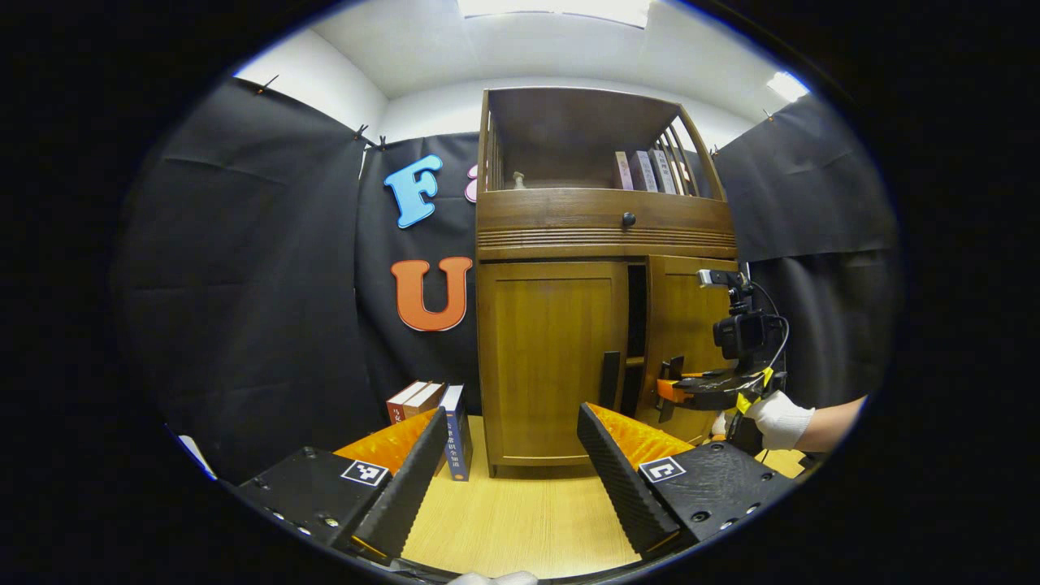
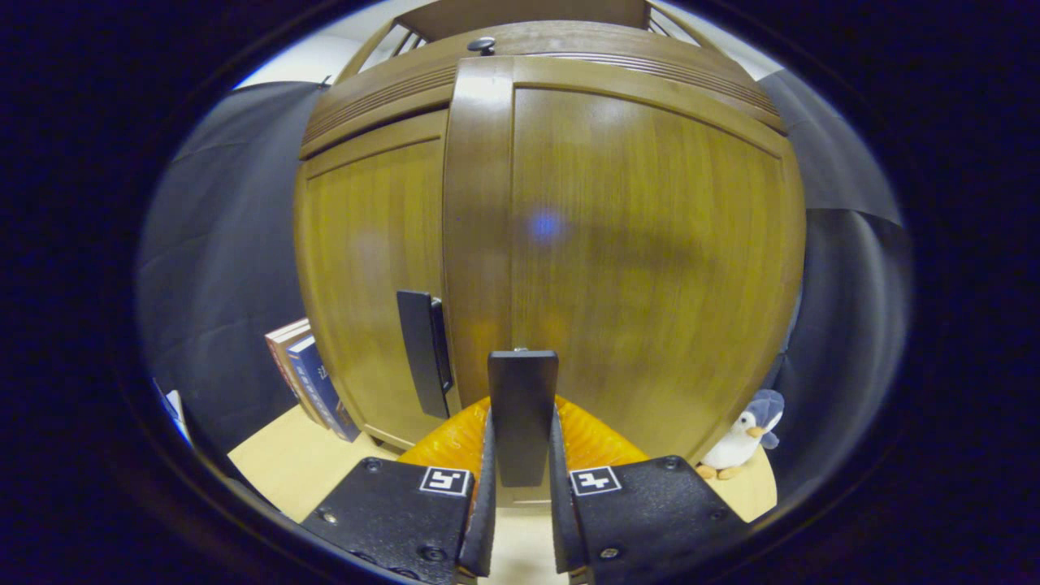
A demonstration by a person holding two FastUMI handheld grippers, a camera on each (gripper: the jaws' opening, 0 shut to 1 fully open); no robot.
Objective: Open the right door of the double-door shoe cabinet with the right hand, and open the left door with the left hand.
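Note:
The wooden shoe cabinet (image 1: 605,219) stands straight ahead in the left gripper view. Its left door (image 1: 548,357) is closed, with a dark vertical handle (image 1: 609,378) at its inner edge. The right door (image 1: 686,325) stands slightly ajar, leaving a dark gap beside it. My right gripper (image 1: 668,388), held by a gloved hand (image 1: 778,418), grips that door's handle. In the right gripper view the right gripper (image 2: 522,426) is shut on the right door's handle (image 2: 522,406), and the left door's handle (image 2: 424,353) sits just to its left. My left gripper (image 1: 512,414) hangs open in front of the left door, well short of it.
Several books (image 1: 439,414) stand on the wooden floor (image 1: 520,520) against the cabinet's left side. A penguin toy (image 2: 739,439) sits by the cabinet's right side. Books (image 1: 650,171) fill the open top shelf, above a drawer with a knob (image 1: 628,218).

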